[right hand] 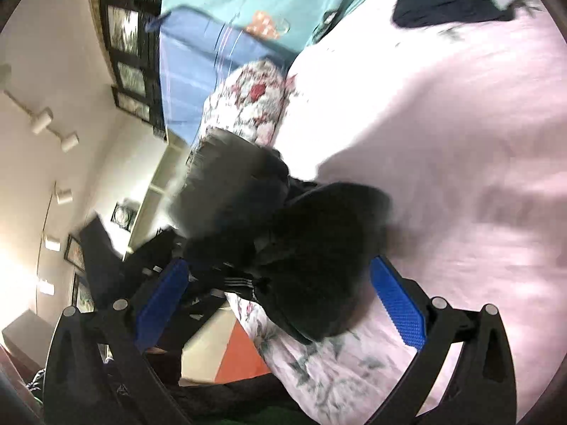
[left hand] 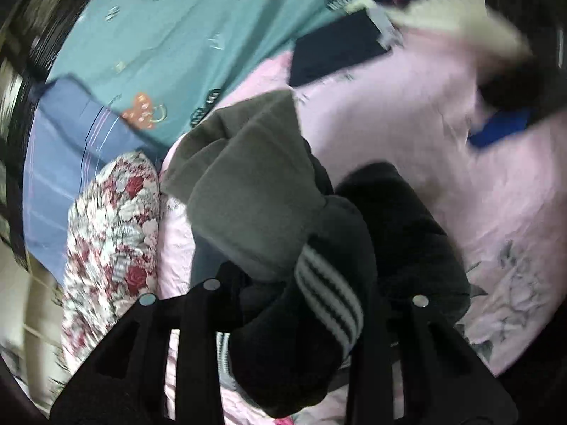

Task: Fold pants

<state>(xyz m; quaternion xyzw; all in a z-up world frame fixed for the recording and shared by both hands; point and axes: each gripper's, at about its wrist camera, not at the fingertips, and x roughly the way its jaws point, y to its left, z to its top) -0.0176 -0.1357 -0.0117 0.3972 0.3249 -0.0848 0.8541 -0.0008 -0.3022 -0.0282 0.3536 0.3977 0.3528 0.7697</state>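
Nearest the left wrist camera, the left gripper (left hand: 283, 318) has a bunched wad of dark track pants (left hand: 283, 212) filling the space between its black fingers; the white side stripes (left hand: 327, 294) sit right at the lens. It looks clamped on the cloth, probably to lift the garment off the bedding so it can be shaken out flat, though the fingertips themselves are buried and I cannot tell how firmly they close. From the right wrist camera the right gripper (right hand: 280, 304) stands spread wide, its blue pads (right hand: 398, 308) either side of the same dark bundle without pinching it, so it reads as released and poised to take a second hold. Both views are blurred. Beyond the pants lies the pink flowered bedsheet (left hand: 407, 113), then a rose-patterned bolster (left hand: 113, 219), a blue striped pillow (left hand: 60, 163) and a teal printed quilt (left hand: 170, 42). Only the right view shows the room wall with its framed pictures (right hand: 124, 32); only the left shows the stripes plainly
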